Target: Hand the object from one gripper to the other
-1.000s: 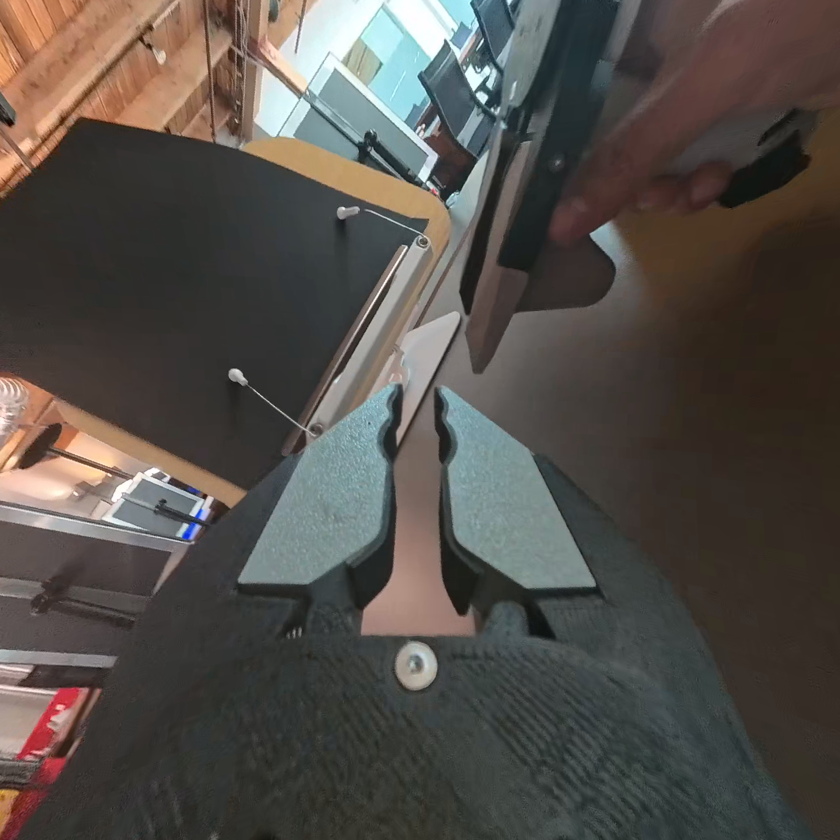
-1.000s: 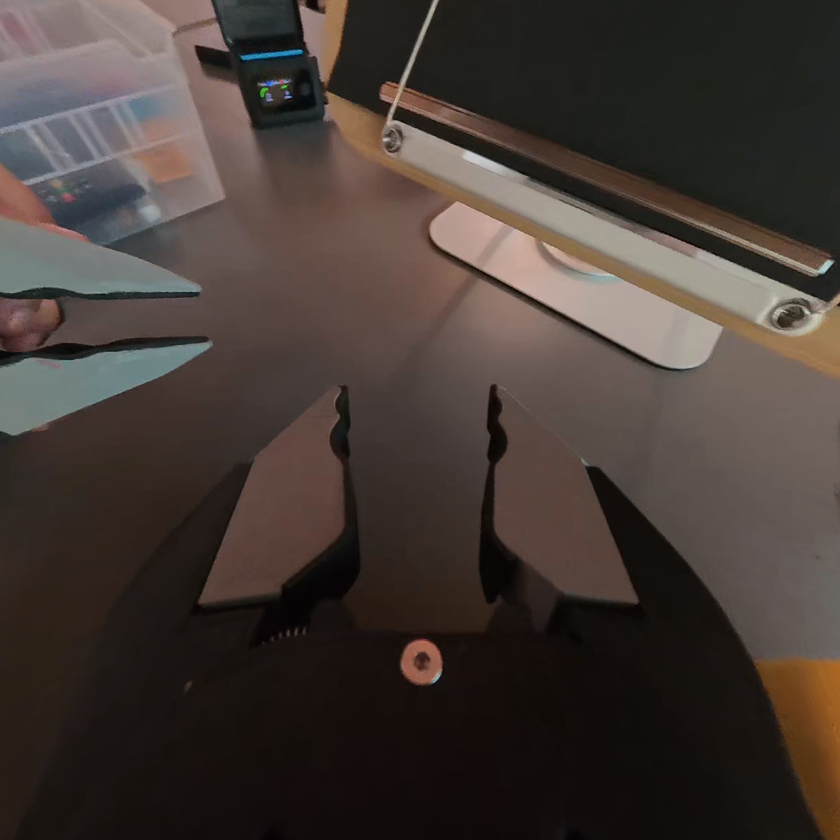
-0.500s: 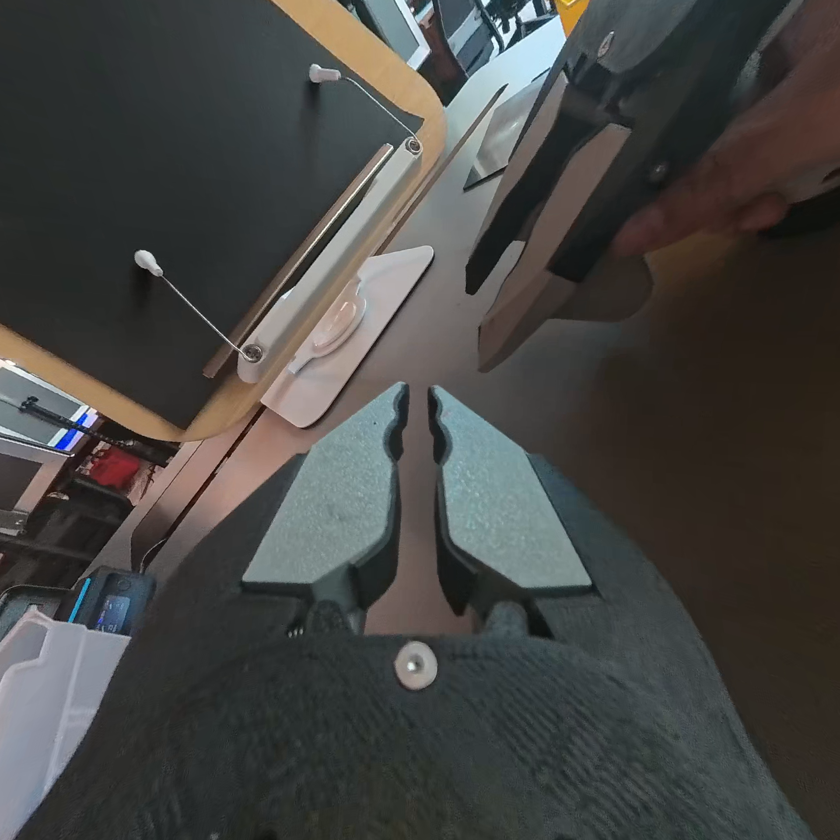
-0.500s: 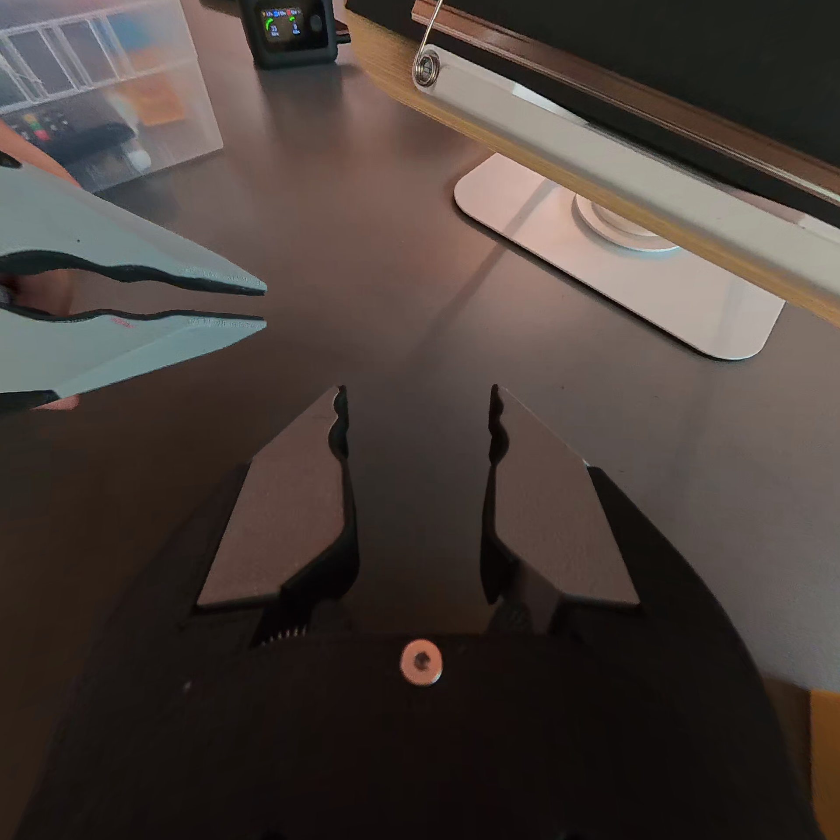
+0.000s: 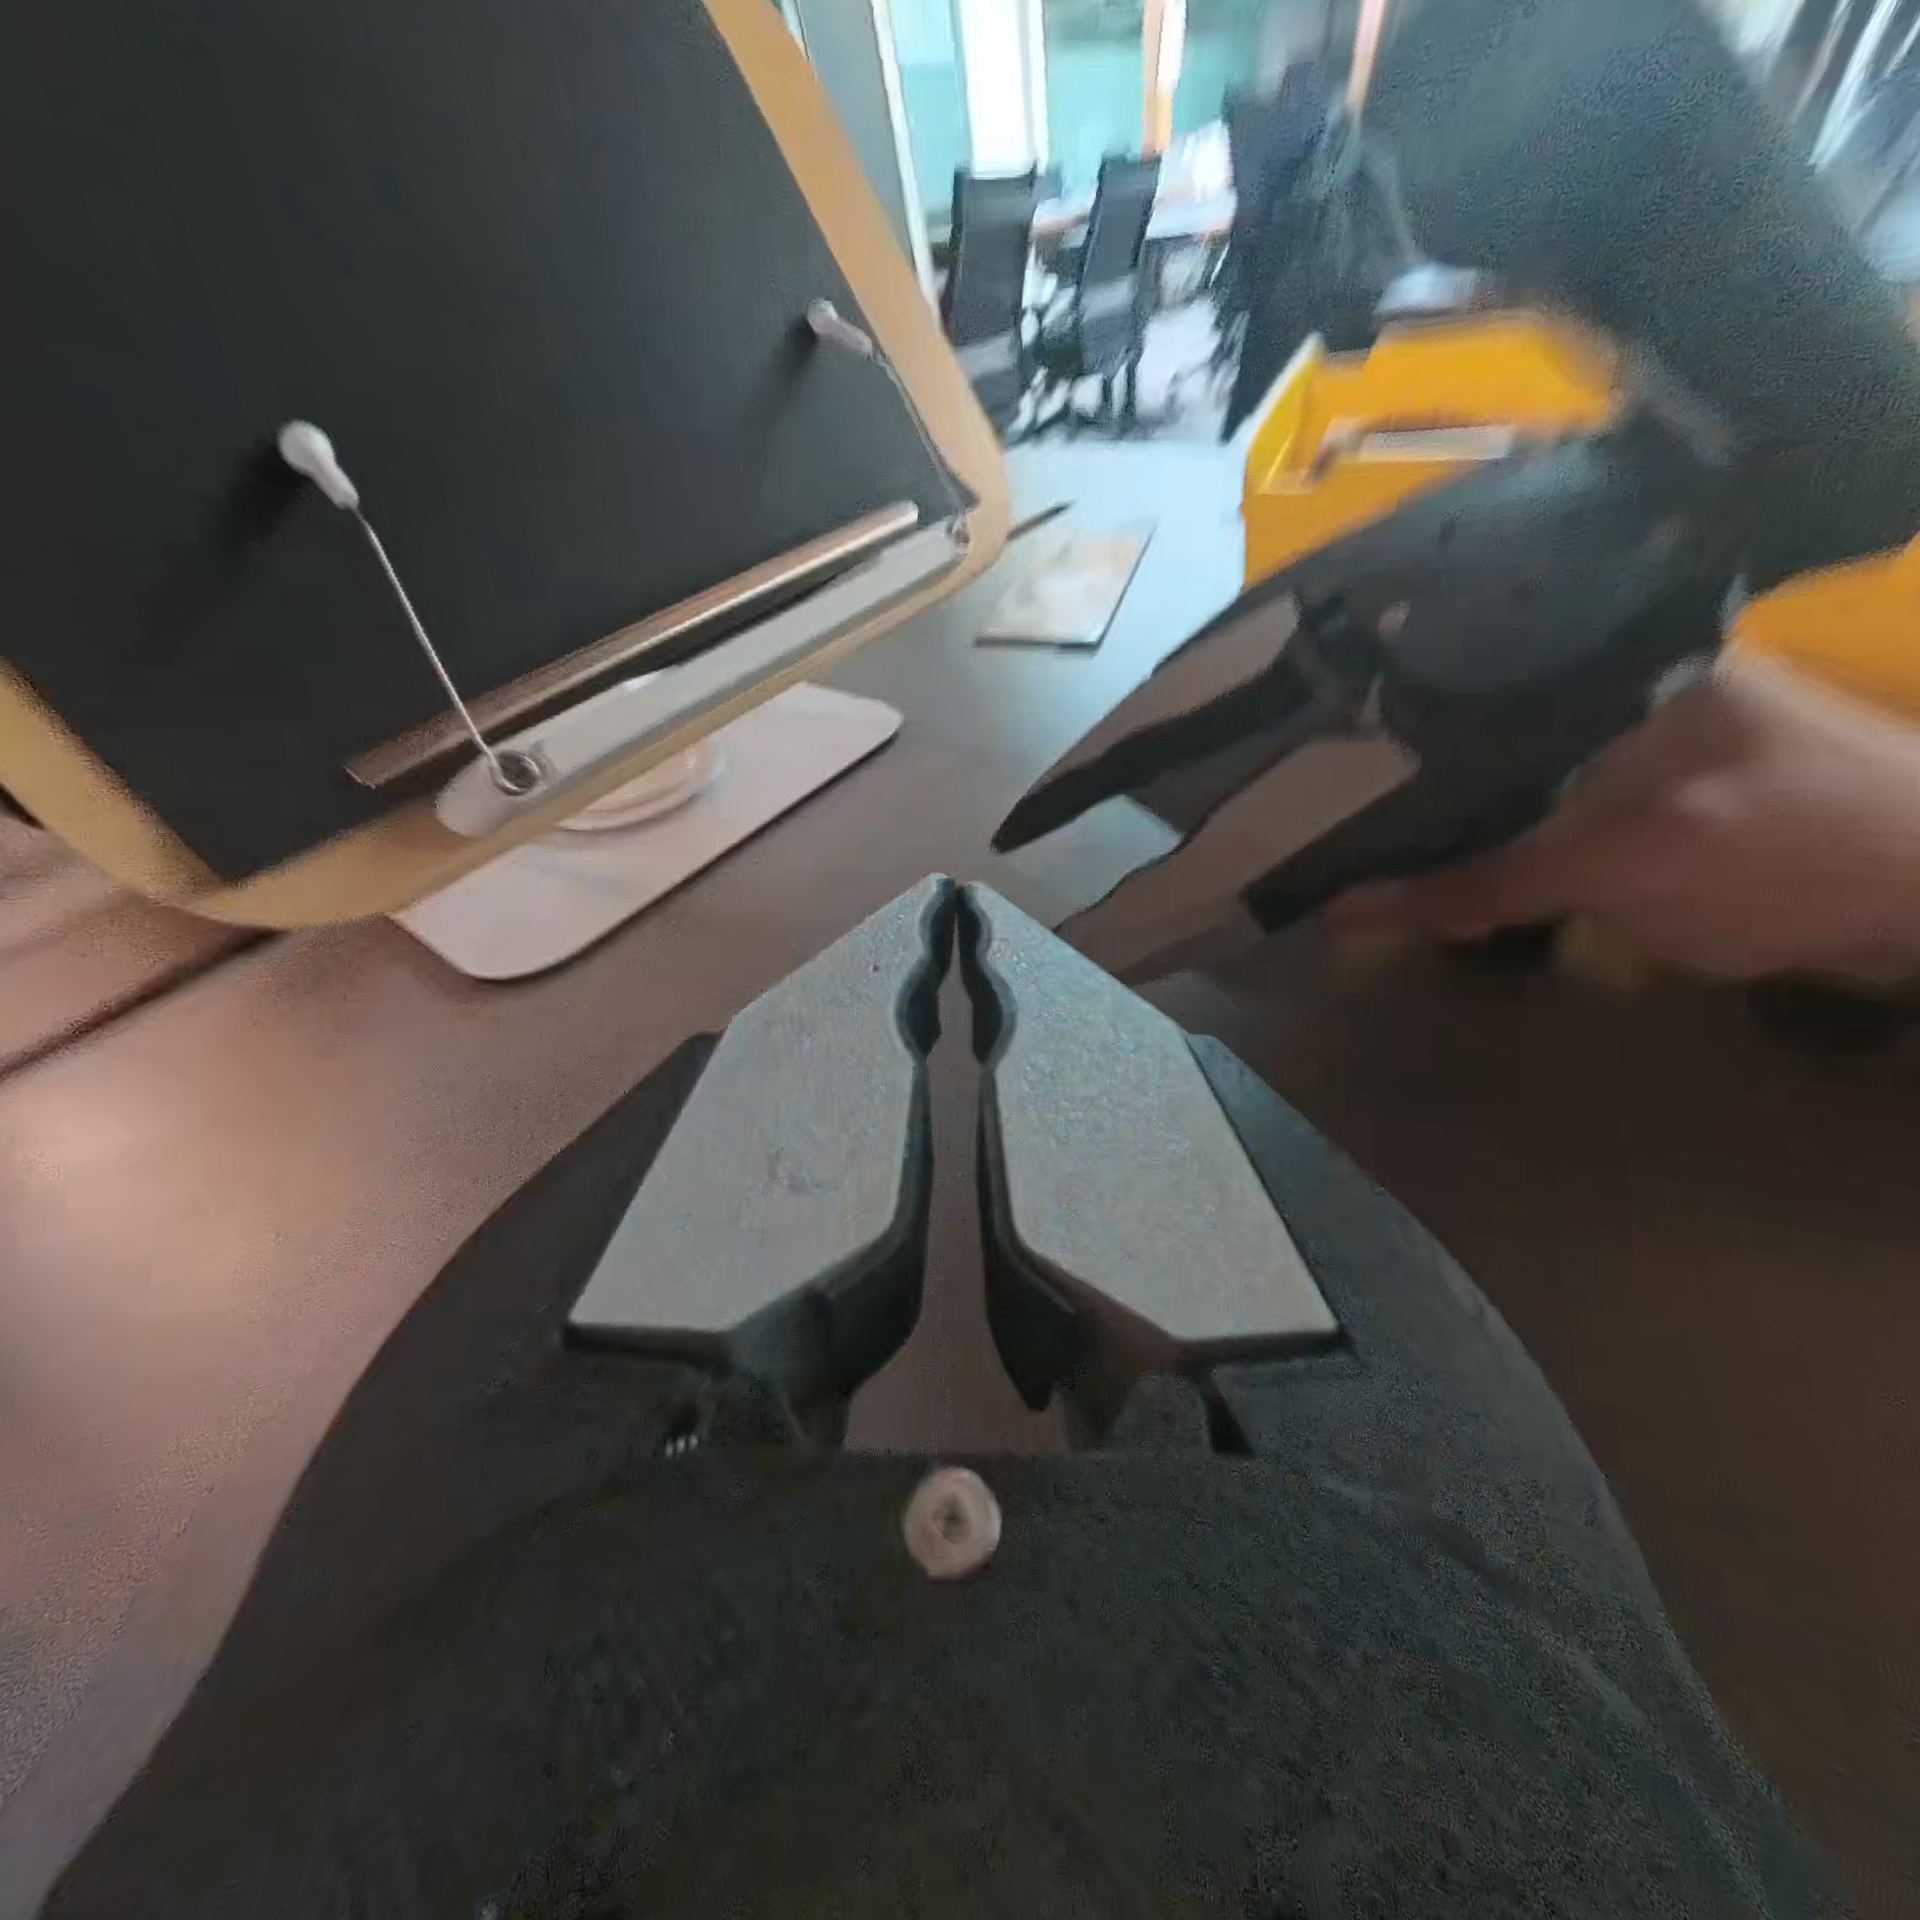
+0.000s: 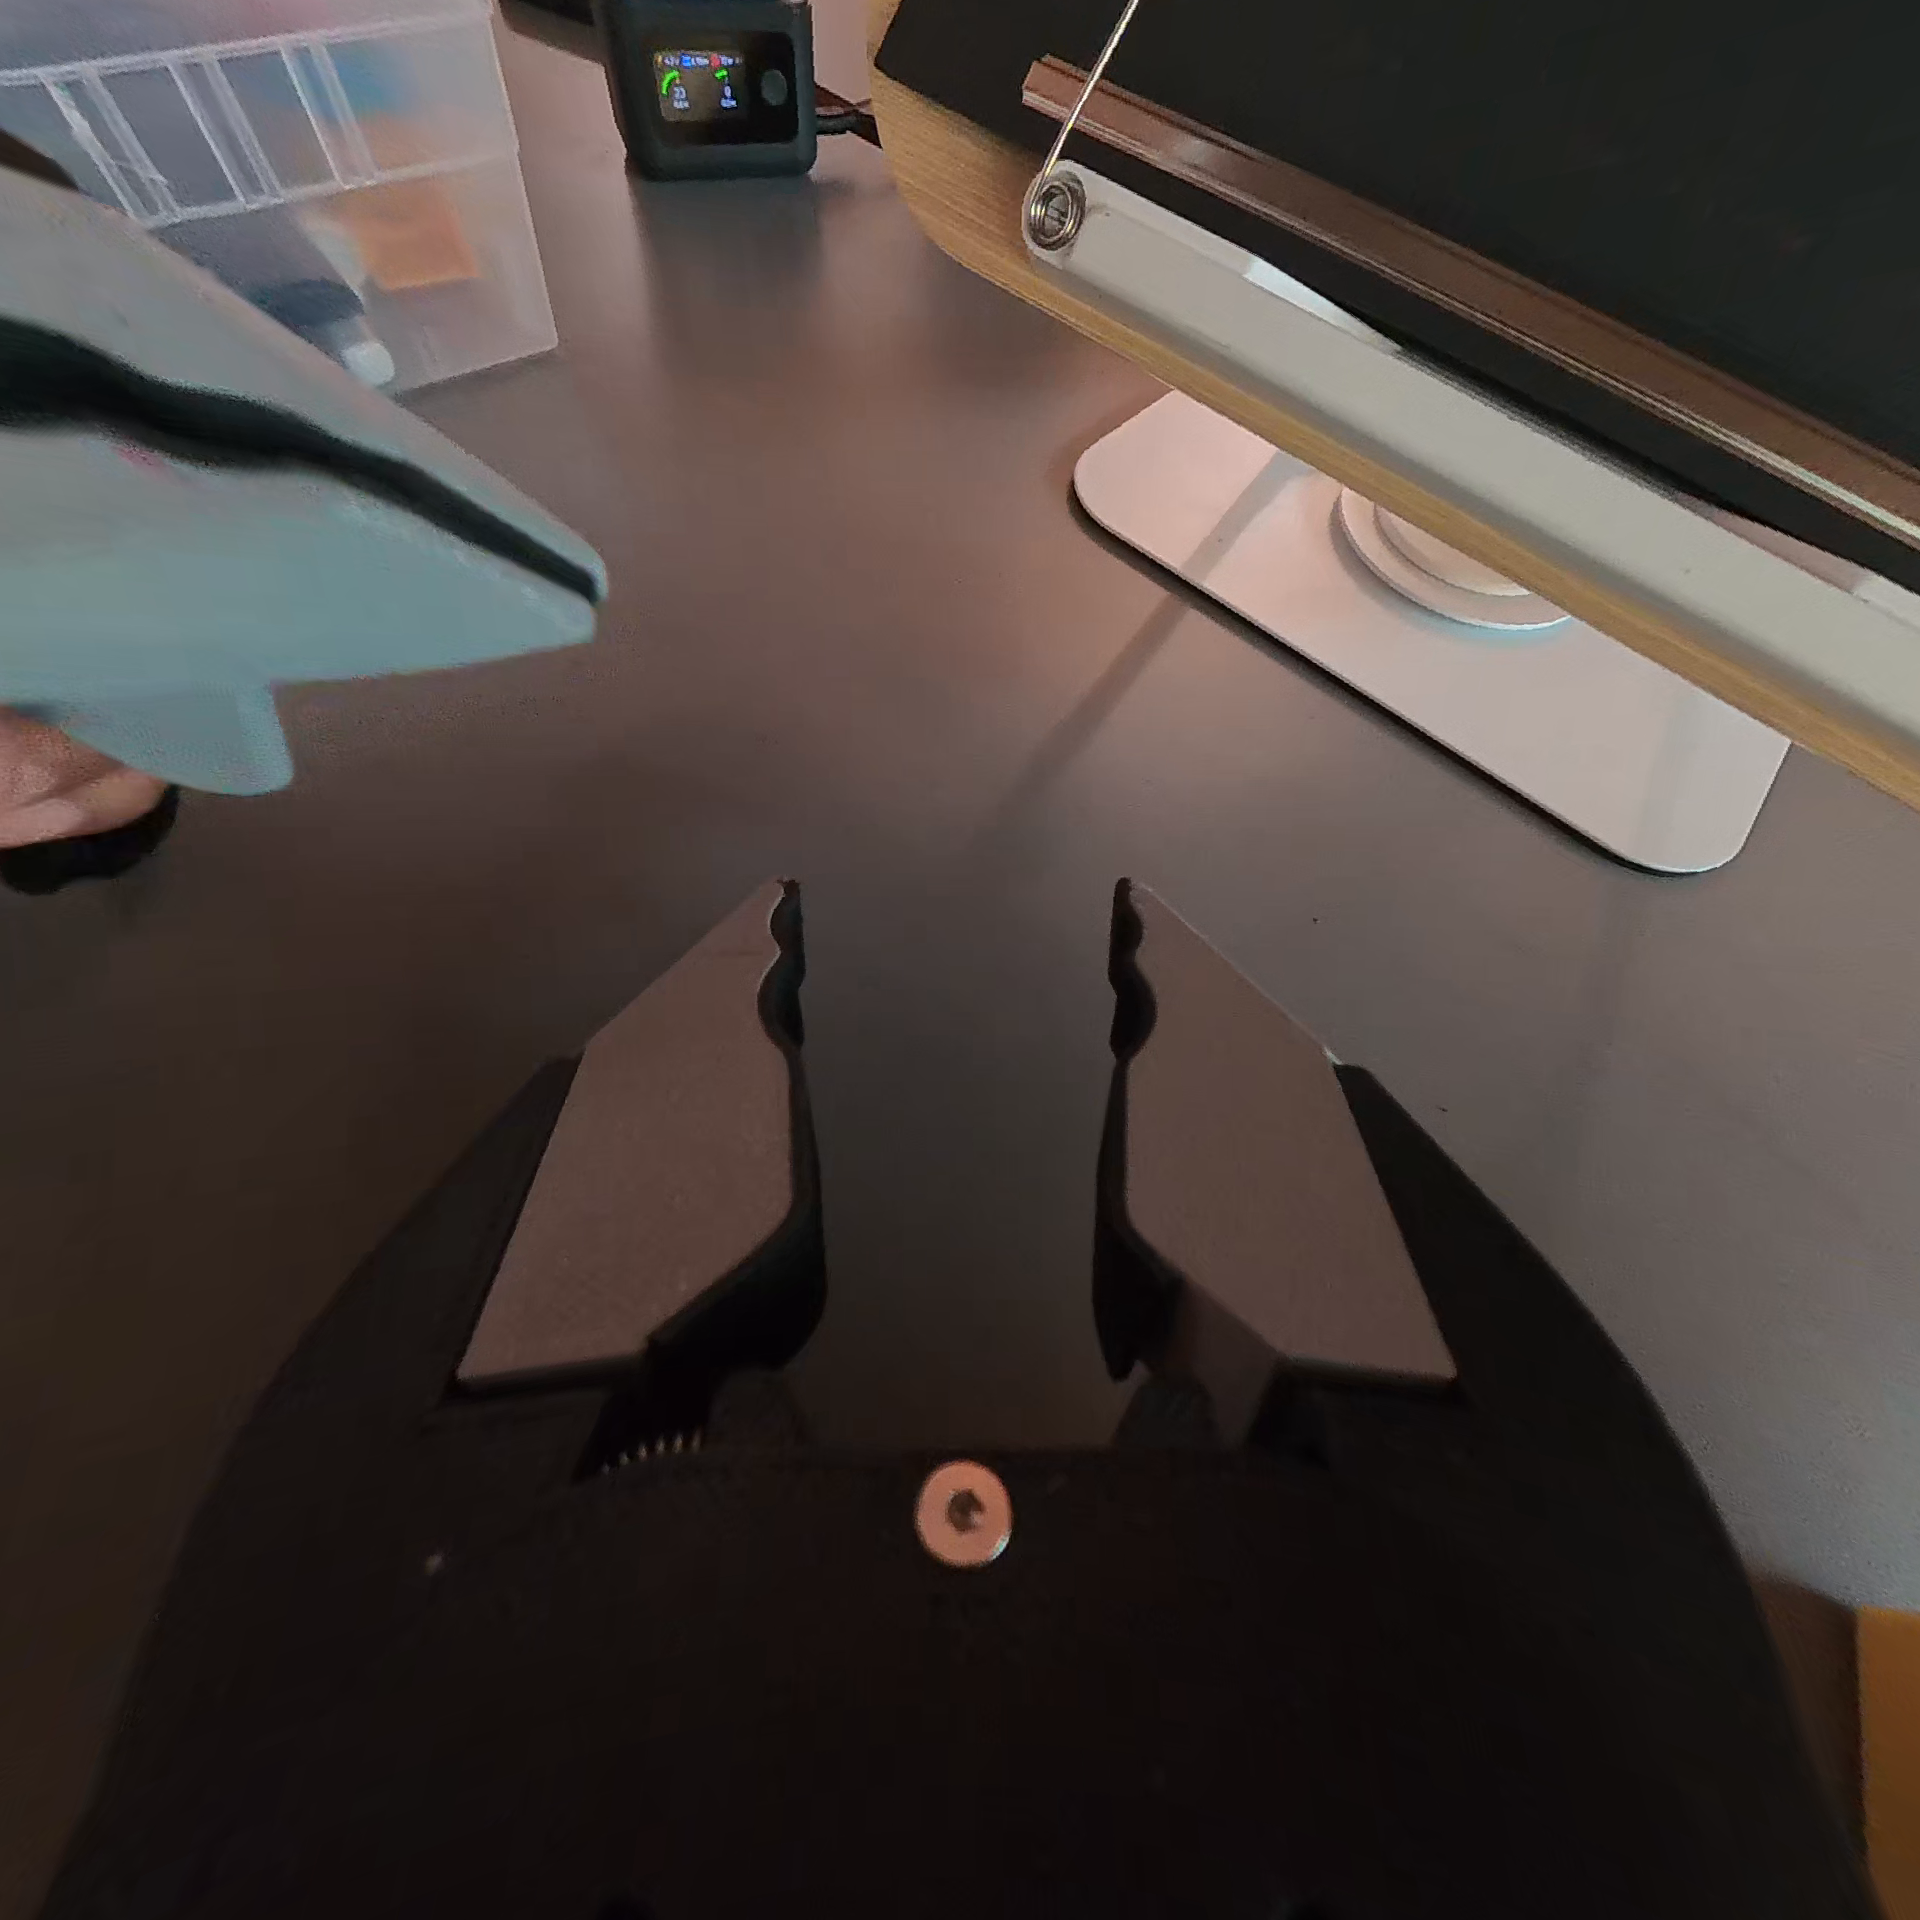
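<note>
The left hand-held gripper (image 5: 956,914) has its two grey fingers (image 5: 800,1153) pressed nearly together, the tips almost touching, with nothing between them. The right hand-held gripper (image 6: 956,904) has its fingers (image 6: 665,1174) spread well apart and empty. Each shows in the other's view, off to the side and blurred. A hand (image 5: 1683,831) grips the right one's body; fingertips of another hand (image 6: 62,790) show behind the left one.

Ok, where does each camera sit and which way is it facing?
Left wrist view: on the left hand-held gripper, shut and empty, facing the book stand and right hand-held gripper.
Right wrist view: on the right hand-held gripper, open, facing the table; left one at left.
Shared: stand, table, both grippers.
</note>
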Available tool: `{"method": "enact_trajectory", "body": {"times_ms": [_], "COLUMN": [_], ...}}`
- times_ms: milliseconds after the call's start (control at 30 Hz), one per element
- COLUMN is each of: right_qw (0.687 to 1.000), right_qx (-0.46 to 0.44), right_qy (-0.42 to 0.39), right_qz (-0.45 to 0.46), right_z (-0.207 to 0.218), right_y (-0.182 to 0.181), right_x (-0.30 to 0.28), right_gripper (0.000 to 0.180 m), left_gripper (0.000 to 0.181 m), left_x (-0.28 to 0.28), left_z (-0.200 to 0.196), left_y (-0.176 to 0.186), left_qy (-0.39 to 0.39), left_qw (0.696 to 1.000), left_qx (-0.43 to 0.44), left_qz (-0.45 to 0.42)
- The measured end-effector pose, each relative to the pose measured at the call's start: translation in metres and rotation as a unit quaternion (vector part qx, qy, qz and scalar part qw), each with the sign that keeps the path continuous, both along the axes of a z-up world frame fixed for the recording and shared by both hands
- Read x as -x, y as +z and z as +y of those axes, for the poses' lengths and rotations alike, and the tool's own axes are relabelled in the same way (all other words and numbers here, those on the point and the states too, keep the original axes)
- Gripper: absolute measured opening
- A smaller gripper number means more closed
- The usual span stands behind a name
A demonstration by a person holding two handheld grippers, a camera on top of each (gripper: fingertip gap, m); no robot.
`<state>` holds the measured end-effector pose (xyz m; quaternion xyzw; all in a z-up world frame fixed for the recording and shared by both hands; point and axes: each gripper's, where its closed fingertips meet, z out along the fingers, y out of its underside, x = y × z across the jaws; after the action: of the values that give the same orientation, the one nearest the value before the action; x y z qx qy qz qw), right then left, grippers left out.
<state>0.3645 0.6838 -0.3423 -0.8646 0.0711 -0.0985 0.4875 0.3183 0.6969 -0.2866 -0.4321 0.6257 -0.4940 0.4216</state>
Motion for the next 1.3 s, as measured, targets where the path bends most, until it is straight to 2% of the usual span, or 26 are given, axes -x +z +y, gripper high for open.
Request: {"method": "enact_trajectory", "body": {"times_ms": [33, 133, 267, 467, 633, 733, 867, 967, 1200, 1300], "right_qw": [1.0, 1.0, 1.0, 1.0, 1.0, 1.0, 1.0, 1.0, 1.0, 1.0], "right_qx": [-0.002, -0.007, -0.006, -0.003, -0.009, -0.011, -0.008, -0.008, -0.01, -0.012], "right_qy": [0.0, 0.0, 0.003, 0.007, 0.003, 0.004, 0.006, 0.007, 0.005, 0.003], "right_qz": [0.0, 0.004, 0.004, -0.008, -0.001, 0.006, 0.007, 0.004, 0.008, 0.009], "right_z": [0.0, 0.0, 0.001, 0.001, 0.0, 0.001, 0.001, 0.002, 0.001, 0.001], "right_y": [0.001, 0.002, 0.002, 0.003, 0.004, 0.004, 0.002, 0.003, 0.003, 0.004], "right_x": [0.0, 0.0, 0.001, 0.004, 0.002, 0.002, 0.003, 0.004, 0.004, 0.003], "right_gripper": [0.056, 0.056, 0.055, 0.053, 0.053, 0.053, 0.052, 0.051, 0.051, 0.051], "left_gripper": [0.0, 0.0, 0.0, 0.0, 0.0, 0.0, 0.0, 0.0, 0.0, 0.0], "left_x": [0.001, 0.004, 0.016, 0.017, 0.023, 0.019, 0.008, 0.007, 0.003, 0.003], "left_z": [0.001, 0.005, -0.017, -0.034, -0.046, -0.043, -0.031, -0.029, -0.02, -0.014], "left_y": [0.006, 0.02, 0.03, 0.015, 0.017, 0.015, -0.006, -0.011, -0.015, -0.017], "left_qy": [-0.008, -0.033, -0.143, -0.159, -0.198, -0.188, -0.125, -0.117, -0.087, -0.079], "left_qw": [0.999, 0.989, 0.96, 0.97, 0.955, 0.946, 0.944, 0.947, 0.934, 0.943], "left_qx": [0.049, 0.142, 0.239, 0.176, 0.213, 0.25, 0.268, 0.26, 0.3, 0.28], "left_qz": [0.001, 0.003, 0.021, 0.046, 0.063, 0.086, 0.143, 0.151, 0.171, 0.163]}}
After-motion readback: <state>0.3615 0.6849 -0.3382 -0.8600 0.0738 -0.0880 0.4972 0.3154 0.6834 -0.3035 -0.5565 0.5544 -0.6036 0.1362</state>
